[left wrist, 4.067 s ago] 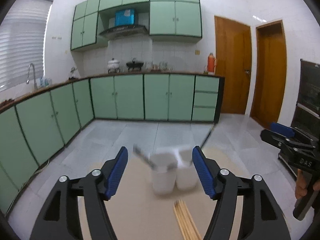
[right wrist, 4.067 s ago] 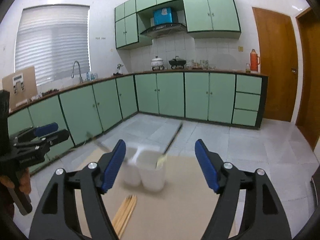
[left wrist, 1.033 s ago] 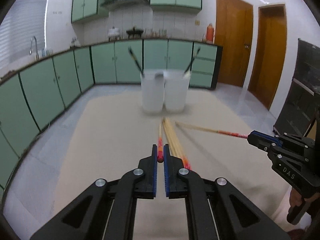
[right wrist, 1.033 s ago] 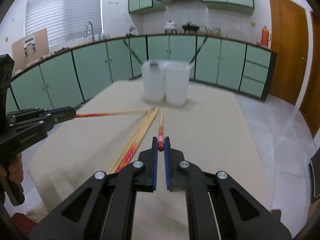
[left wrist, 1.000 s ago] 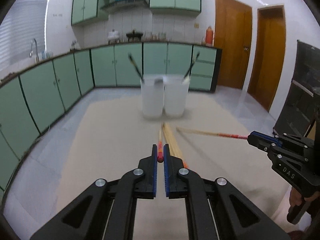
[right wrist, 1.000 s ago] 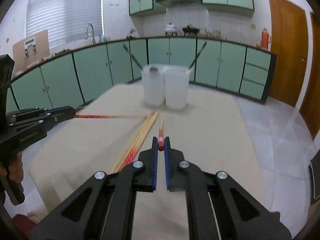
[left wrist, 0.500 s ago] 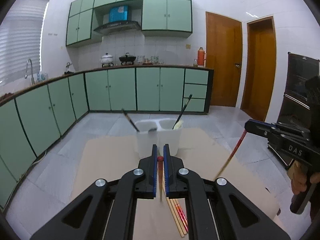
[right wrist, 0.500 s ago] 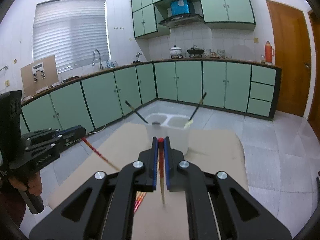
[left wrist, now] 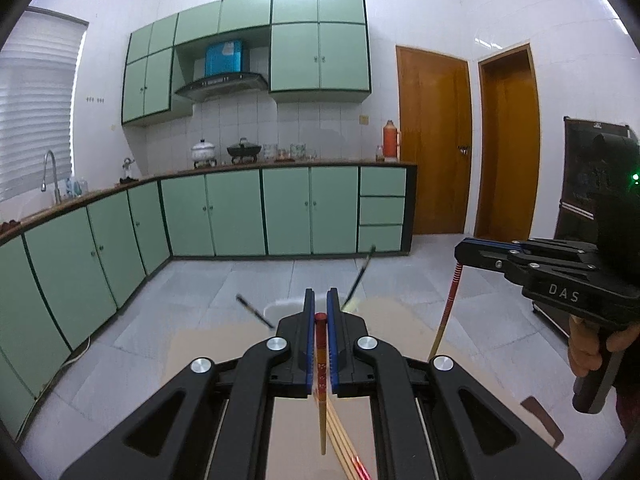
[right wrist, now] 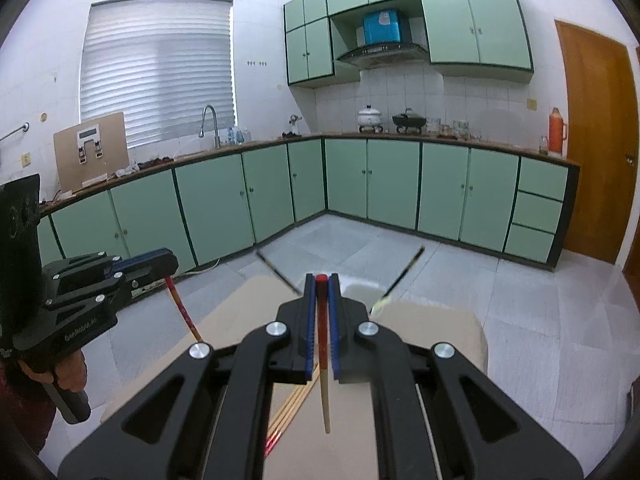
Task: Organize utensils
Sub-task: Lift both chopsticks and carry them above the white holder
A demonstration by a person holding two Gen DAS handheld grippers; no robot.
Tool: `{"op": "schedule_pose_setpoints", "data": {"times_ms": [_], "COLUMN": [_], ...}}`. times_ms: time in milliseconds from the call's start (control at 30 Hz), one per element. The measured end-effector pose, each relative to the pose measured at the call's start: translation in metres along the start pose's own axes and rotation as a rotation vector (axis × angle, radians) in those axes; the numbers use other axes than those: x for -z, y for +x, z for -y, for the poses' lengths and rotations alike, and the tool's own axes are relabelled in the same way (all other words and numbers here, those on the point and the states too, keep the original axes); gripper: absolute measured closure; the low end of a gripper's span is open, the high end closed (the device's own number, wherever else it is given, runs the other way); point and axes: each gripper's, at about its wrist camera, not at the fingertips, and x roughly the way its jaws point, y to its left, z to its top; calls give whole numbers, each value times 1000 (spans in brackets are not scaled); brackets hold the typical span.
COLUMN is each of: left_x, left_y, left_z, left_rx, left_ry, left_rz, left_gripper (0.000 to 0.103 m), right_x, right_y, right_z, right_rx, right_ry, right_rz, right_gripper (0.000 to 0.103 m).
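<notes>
A chopstick (left wrist: 321, 364) is clamped in each closed hand-held gripper (left wrist: 320, 320), long axis hanging downward, the white holders (right wrist: 362, 290) lying ahead below.

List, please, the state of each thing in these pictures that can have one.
Left gripper: shut on a chopstick, which hangs tip down.
Right gripper: shut on another chopstick, tip down.
Loose chopsticks: lying on the table.
White holder: upright, dark utensils leaning out.
</notes>
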Motion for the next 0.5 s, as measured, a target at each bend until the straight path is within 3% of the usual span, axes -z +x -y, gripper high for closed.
{"op": "schedule_pose_setpoints", "data": {"times_ms": [333,500], "left_x": [-80,-106], "left_y": [49,88], "left_z": [-20,-29], "left_rx": [-43,-55], "left_ry": [1,3], "left_rz": [149,188], "left_gripper": [97,97], "right_x": [-83,-105], "right_y": [48,88], "right_z": [42,58], "right_rx": [30,80], "right_ry": [56,54], "right_rz": [122,137], "right_gripper": [98,98]}}
